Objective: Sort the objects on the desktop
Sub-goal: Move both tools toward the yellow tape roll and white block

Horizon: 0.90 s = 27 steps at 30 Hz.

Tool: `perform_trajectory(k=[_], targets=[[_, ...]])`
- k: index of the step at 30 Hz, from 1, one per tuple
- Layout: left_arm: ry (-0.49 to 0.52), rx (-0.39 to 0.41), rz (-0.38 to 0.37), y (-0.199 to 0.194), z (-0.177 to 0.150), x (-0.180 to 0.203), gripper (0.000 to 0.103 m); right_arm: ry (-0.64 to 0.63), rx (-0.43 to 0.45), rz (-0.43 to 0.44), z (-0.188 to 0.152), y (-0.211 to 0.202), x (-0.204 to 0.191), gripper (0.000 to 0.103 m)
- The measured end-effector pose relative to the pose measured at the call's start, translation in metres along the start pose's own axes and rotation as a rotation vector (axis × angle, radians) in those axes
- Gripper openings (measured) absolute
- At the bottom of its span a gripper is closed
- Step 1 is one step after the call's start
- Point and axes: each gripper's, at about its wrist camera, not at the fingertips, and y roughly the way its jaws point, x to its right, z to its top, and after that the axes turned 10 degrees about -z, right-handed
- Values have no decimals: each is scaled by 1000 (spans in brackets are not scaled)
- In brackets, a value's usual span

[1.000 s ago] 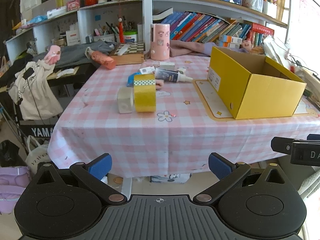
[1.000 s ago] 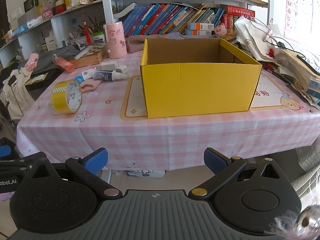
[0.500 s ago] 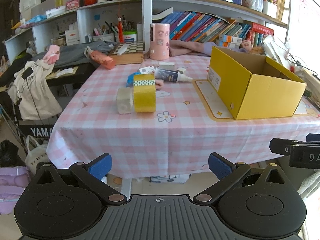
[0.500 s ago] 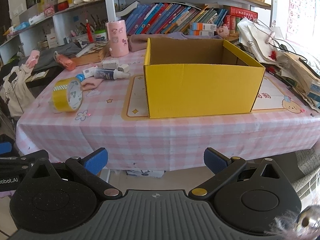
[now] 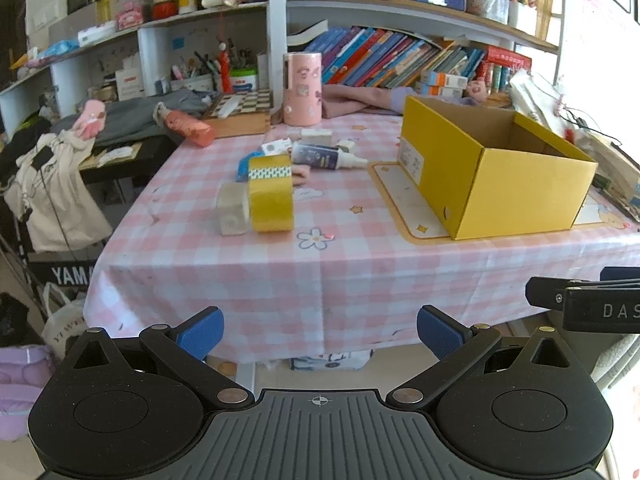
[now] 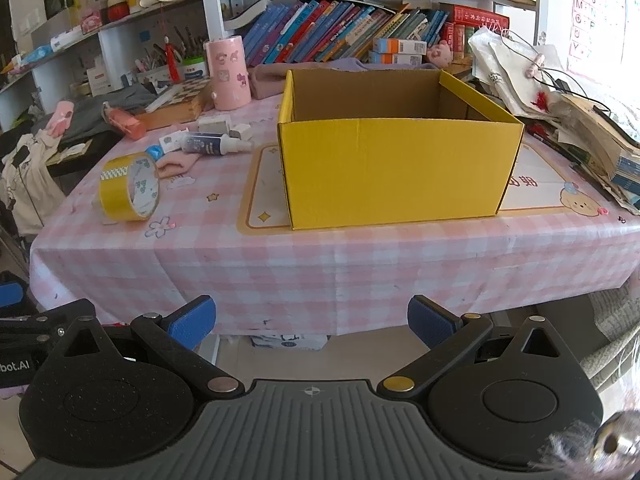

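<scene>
Ahead of the left gripper (image 5: 320, 330), fingers wide and empty, a glossy yellow tape roll (image 5: 271, 194) stands on the checked tabletop (image 5: 320, 264); beyond the right gripper (image 6: 311, 320), equally wide, sits an open cardboard box (image 6: 396, 168).

Box (image 6: 400, 168) on a mat (image 6: 264, 196) at the table's (image 6: 328, 264) right, tape roll (image 6: 130, 186) standing on edge to its left, bottle (image 6: 212, 145) lying behind the roll, cup (image 6: 227, 73) farther back, bookshelf (image 6: 340, 36) behind all
</scene>
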Motion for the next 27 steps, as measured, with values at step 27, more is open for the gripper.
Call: perform_trajectory(k=[27], targets=[[-22, 27, 23, -12, 2, -23, 103, 29, 4, 57, 4, -5, -9, 100]])
